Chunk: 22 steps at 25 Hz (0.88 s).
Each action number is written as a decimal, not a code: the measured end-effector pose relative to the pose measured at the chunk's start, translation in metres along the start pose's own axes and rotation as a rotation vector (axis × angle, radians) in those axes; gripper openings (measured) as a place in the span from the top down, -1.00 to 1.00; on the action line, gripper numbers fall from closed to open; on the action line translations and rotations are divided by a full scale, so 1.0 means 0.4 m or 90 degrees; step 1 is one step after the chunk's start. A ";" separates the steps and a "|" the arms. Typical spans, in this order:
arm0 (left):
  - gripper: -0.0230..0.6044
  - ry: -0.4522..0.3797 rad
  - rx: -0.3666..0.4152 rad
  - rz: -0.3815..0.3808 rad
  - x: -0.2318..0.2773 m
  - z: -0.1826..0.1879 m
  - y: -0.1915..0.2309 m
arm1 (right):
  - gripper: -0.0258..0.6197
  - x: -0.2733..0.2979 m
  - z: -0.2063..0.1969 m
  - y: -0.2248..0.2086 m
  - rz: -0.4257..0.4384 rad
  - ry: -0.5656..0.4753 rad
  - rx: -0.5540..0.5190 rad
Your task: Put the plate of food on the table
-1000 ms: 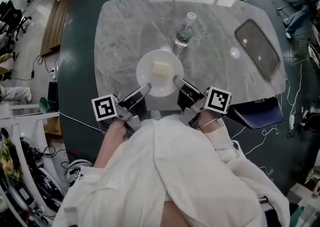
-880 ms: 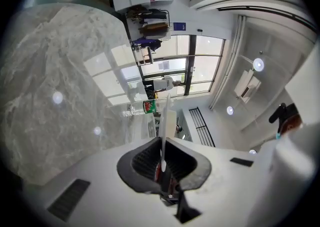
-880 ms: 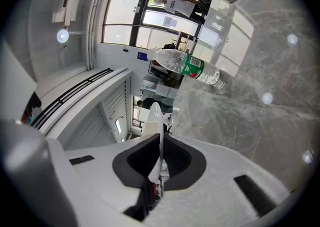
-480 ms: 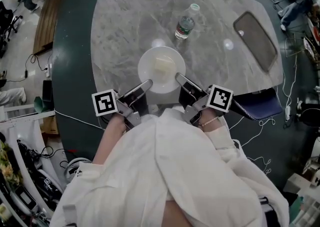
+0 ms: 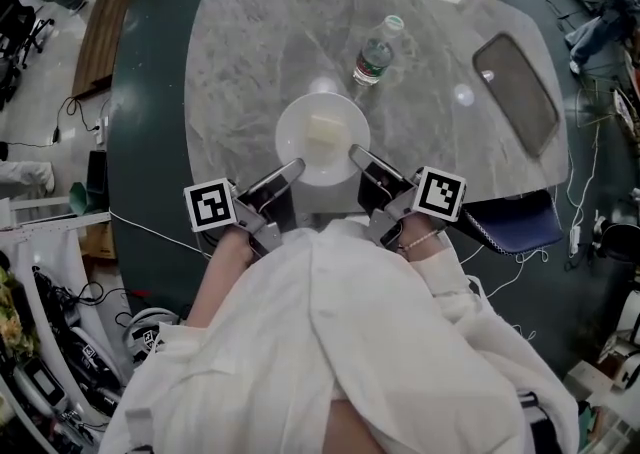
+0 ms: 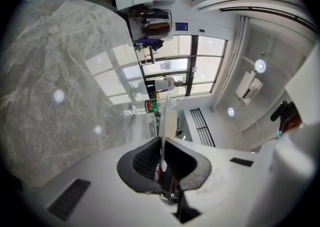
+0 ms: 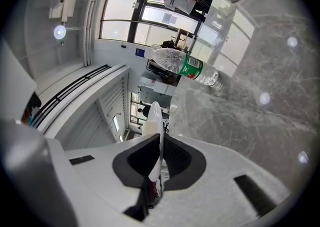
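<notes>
Over the marble table (image 5: 240, 62), my left gripper (image 5: 293, 168) and right gripper (image 5: 356, 155) each clamp the plate (image 5: 297, 137) rim, so I lower evenly, level, clear of the bottle (image 5: 376, 50).

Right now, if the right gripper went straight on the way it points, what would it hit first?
The right gripper clamps the round white plate at its rim; next in line, probably, is the pale food block on it.

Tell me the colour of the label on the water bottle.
Green, on the clear plastic water bottle; the right gripper view shows it best.
</notes>
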<state>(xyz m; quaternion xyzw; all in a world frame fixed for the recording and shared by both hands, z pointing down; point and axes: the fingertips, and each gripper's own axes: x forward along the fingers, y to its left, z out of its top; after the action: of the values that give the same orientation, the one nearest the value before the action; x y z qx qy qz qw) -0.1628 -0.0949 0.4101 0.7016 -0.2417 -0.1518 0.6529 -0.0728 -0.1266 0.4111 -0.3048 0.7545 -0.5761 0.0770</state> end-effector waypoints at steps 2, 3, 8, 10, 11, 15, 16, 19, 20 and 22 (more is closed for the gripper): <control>0.84 -0.005 -0.007 0.006 0.002 0.000 0.003 | 0.89 0.000 0.005 -0.003 -0.004 0.010 -0.004; 0.84 -0.006 -0.008 0.009 0.004 0.000 0.004 | 0.89 0.000 0.008 -0.003 -0.003 0.014 -0.010; 0.84 -0.013 0.005 0.022 0.033 0.002 0.007 | 0.89 -0.003 0.033 -0.018 0.001 0.029 -0.006; 0.84 -0.019 -0.001 0.023 0.046 0.001 0.009 | 0.89 -0.006 0.044 -0.026 0.001 0.035 -0.004; 0.84 -0.022 -0.006 0.024 0.052 0.001 0.010 | 0.89 -0.005 0.050 -0.030 0.003 0.039 -0.005; 0.84 -0.042 -0.020 0.029 0.072 0.010 0.012 | 0.89 0.006 0.070 -0.043 0.008 0.060 -0.003; 0.84 -0.048 -0.024 0.031 0.073 0.012 0.015 | 0.89 0.012 0.072 -0.045 0.011 0.066 -0.004; 0.84 -0.061 -0.032 0.039 0.072 0.023 0.028 | 0.89 0.030 0.076 -0.058 0.012 0.085 -0.006; 0.84 -0.063 -0.033 0.042 0.074 0.028 0.032 | 0.89 0.035 0.079 -0.062 0.011 0.089 -0.005; 0.84 -0.065 -0.036 0.050 0.077 0.035 0.042 | 0.89 0.047 0.084 -0.066 0.012 0.095 -0.007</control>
<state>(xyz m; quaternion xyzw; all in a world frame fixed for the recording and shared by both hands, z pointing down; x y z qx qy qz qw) -0.1470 -0.1238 0.4286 0.6643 -0.2977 -0.1681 0.6647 -0.0625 -0.1684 0.4289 -0.2542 0.7643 -0.5922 0.0244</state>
